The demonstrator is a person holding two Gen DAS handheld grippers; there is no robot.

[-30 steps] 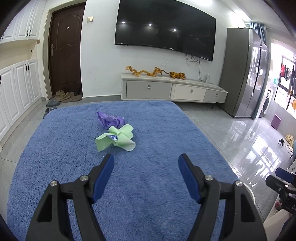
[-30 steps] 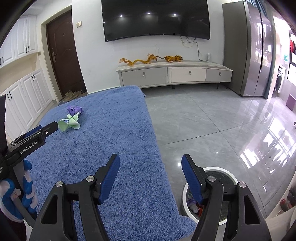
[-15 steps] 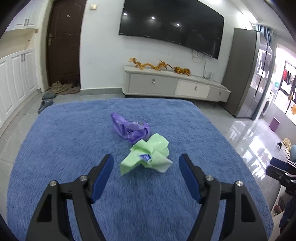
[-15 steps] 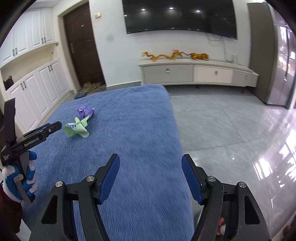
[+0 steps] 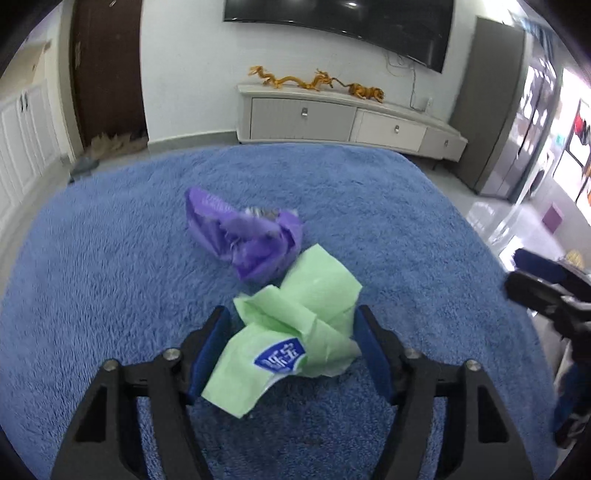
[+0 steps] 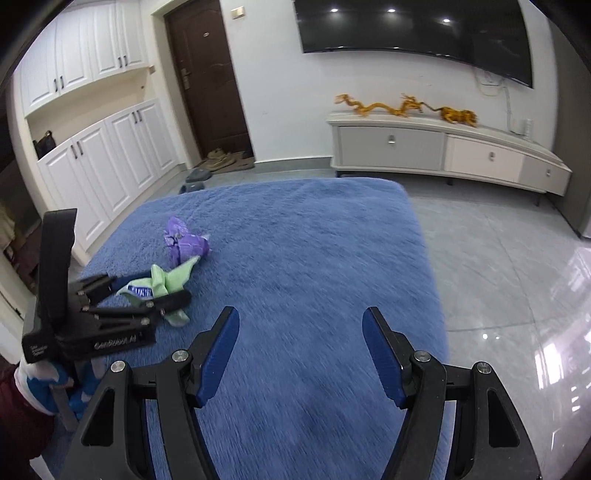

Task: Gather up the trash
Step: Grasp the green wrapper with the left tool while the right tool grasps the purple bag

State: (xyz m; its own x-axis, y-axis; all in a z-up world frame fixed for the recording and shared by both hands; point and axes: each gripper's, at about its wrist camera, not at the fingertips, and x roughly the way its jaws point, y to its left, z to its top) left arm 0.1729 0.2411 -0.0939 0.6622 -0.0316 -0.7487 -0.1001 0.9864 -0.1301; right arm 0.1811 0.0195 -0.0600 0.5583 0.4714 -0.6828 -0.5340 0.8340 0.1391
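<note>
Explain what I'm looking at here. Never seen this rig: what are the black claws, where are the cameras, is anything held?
No robot arm: a person carries a two-finger gripper in each hand, each with a fisheye camera looking along its fingers. The left camera shows the left gripper open, its blue pads on either side of a crumpled green wrapper on a blue fuzzy cover; nothing is clamped yet. A crumpled purple wrapper lies just beyond it, touching or nearly touching. The right camera shows the right gripper open and empty over the cover, with the left gripper visible at its left around the green wrapper. Behind stand a TV cabinet and a wall TV.
</note>
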